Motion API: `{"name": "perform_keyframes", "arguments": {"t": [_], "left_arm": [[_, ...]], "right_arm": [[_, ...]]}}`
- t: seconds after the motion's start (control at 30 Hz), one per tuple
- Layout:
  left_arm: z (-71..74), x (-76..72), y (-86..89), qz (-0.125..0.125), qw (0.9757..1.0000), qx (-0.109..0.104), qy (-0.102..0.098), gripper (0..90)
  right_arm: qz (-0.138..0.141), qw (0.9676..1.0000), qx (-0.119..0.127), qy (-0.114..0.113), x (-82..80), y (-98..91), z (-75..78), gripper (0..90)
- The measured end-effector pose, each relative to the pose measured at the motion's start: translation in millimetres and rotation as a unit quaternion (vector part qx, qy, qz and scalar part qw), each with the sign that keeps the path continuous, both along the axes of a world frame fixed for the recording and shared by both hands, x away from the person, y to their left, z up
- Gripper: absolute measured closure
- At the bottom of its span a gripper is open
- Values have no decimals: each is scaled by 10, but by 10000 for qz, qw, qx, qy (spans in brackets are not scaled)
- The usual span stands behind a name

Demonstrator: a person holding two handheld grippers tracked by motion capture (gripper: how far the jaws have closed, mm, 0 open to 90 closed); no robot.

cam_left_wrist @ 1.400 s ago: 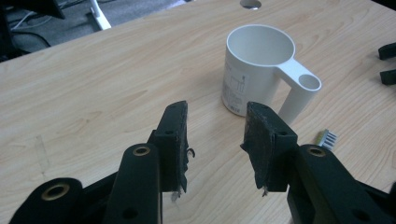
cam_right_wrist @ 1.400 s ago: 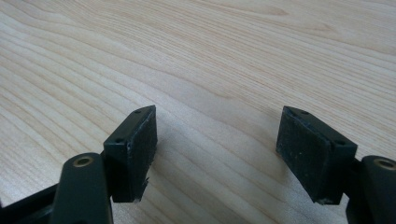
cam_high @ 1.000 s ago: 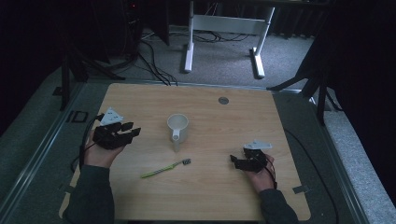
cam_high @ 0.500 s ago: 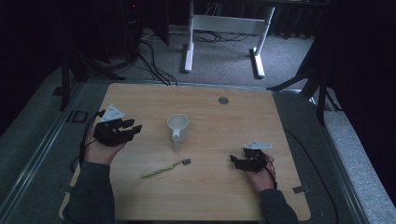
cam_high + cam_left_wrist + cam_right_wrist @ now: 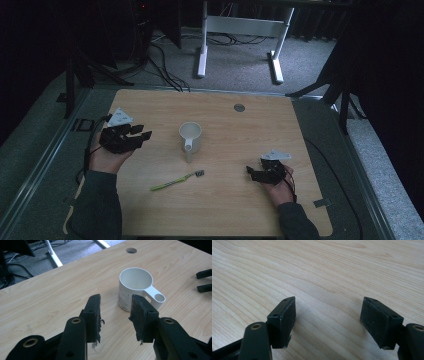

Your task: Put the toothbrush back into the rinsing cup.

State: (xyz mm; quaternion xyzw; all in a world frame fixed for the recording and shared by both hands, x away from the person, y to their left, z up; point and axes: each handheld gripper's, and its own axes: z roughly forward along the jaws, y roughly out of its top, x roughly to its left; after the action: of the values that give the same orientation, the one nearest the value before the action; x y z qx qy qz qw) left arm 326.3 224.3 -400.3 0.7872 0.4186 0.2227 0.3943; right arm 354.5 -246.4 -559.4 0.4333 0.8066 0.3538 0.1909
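Two grippers rest low over the table [image 5: 150,105], jaws released.
Left gripper [image 5: 142,132] points at the white cup [image 5: 190,137], well apart; right gripper [image 5: 251,172] holds nothing; toothbrush [image 5: 177,180] lies between them.

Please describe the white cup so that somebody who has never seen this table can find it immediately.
On the wooden table, look near the middle, between the left gripper and the right gripper. The white cup stands upright there, empty, its flat handle pointing toward the person. The green toothbrush lies flat nearer the person.
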Motion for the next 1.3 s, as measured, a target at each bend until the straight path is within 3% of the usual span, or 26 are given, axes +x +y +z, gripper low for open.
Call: {"name": "perform_keyframes", "arguments": {"t": [0.53,1.3], "left_arm": [[143,70,-87,-101,9999,111,-53,604],[161,147,-249,-335,9991,250,47,603]], "right_arm": [[4,10000,-3,7,-1,1,0,280],[4,10000,-1,9,-1,1,0,280]]}}
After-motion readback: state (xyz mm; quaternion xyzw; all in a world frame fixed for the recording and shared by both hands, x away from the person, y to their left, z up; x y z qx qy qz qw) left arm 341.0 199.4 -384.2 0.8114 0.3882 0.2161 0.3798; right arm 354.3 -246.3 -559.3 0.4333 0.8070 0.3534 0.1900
